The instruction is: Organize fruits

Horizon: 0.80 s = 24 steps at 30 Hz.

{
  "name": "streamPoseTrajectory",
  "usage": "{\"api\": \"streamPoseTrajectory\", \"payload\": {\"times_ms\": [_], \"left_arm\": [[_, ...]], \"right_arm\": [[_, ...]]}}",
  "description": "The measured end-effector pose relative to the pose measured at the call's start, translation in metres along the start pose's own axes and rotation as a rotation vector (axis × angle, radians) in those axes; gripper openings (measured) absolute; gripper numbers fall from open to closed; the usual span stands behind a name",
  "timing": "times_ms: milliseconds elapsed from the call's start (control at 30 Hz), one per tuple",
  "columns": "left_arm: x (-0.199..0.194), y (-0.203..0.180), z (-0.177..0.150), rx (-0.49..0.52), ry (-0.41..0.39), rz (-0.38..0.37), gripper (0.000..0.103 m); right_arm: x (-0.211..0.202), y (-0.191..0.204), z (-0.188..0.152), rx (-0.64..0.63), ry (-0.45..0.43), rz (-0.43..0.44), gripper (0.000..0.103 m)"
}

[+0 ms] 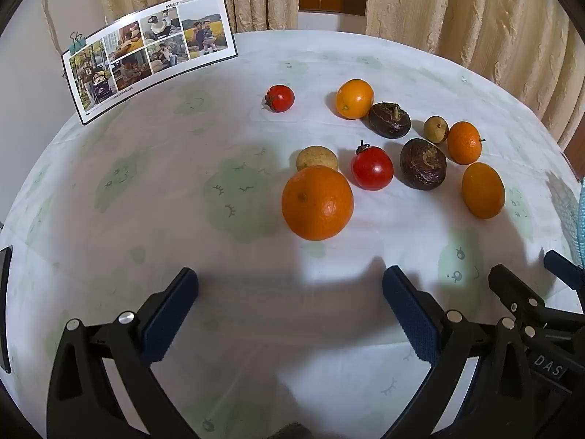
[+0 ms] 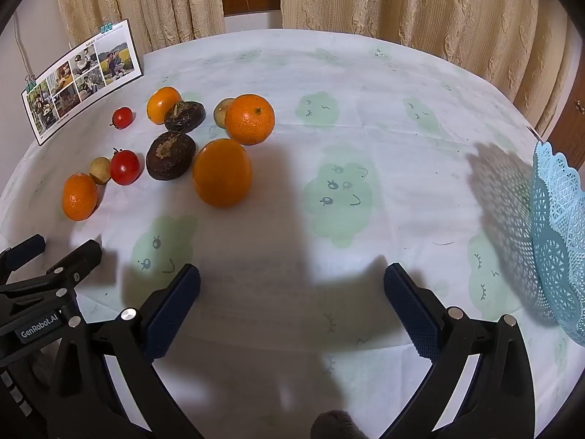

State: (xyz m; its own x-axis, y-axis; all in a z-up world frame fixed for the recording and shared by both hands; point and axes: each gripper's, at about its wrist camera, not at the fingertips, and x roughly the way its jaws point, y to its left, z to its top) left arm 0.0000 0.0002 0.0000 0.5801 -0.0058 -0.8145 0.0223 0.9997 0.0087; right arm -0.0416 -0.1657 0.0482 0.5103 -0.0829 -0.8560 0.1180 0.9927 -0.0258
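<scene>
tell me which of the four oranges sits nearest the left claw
The biggest-looking orange, beside the small tan fruit, straight ahead of the open left claw; the other three lie farther back or right.

Orange oranges point(image 1: 317, 203), pale-blue lattice basket point(image 2: 557, 241)

The right gripper point(image 2: 291, 303) hangs over the desk point(image 2: 365, 117) with its jaws wide apart and nothing between them. Ahead to the left lie 4 oranges point(image 2: 222, 172), 2 tomatoes point(image 2: 125, 167) and 2 dark fruits point(image 2: 170, 155). A blue basket point(image 2: 557, 241) stands at the right edge.
</scene>
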Motion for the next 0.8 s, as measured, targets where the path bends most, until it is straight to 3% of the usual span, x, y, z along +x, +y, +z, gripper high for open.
{"api": "streamPoseTrajectory", "payload": {"times_ms": [800], "left_arm": [[0.0013, 0.0038, 0.0011, 0.011, 0.015, -0.001, 0.098]], "right_arm": [[0.0024, -0.0017, 0.0022, -0.01, 0.012, 0.009, 0.101]]}}
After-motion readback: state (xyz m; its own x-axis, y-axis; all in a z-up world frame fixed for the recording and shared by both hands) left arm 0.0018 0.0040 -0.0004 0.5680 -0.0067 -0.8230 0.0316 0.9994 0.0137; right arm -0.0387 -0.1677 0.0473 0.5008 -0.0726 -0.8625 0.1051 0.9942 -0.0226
